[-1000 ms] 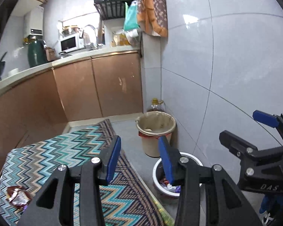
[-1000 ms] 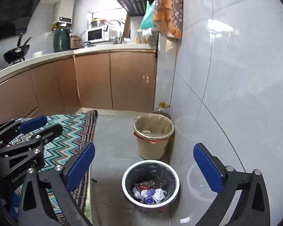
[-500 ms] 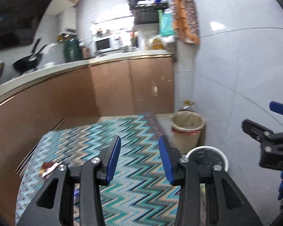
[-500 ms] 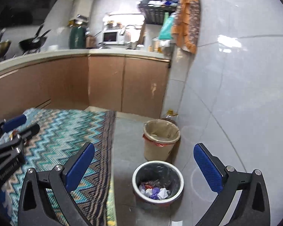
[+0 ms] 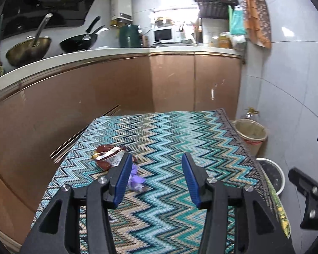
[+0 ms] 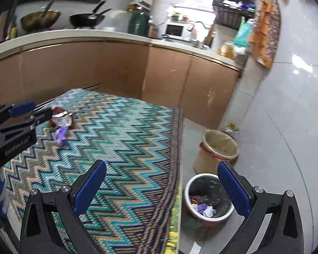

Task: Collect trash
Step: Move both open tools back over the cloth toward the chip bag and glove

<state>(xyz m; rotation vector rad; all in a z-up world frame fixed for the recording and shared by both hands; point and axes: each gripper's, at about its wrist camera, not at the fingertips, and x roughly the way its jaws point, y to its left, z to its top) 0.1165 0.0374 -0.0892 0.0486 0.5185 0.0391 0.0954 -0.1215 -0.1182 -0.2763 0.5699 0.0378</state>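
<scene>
A red and silver snack wrapper (image 5: 108, 155) and a crumpled purple wrapper (image 5: 135, 181) lie on the zigzag mat (image 5: 169, 148). They also show in the right wrist view: the snack wrapper (image 6: 62, 119) and the purple wrapper (image 6: 61, 135). My left gripper (image 5: 155, 180) is open and empty, above the mat, just right of the two wrappers. My right gripper (image 6: 162, 187) is open and empty, wide apart, over the mat's right edge. A white-rimmed bin with a black liner (image 6: 207, 196) holds trash on the floor at the right.
A beige bin with a liner (image 6: 219, 148) stands behind the trash bin, by the tiled wall. Brown cabinets (image 5: 171, 80) and a counter with pans run along the left and back. The mat covers a raised surface whose right edge (image 6: 178, 169) drops to grey floor.
Both views have swung left, from the bins toward the mat. The two wrappers have come close in front of my left gripper. Both grippers stay open.
</scene>
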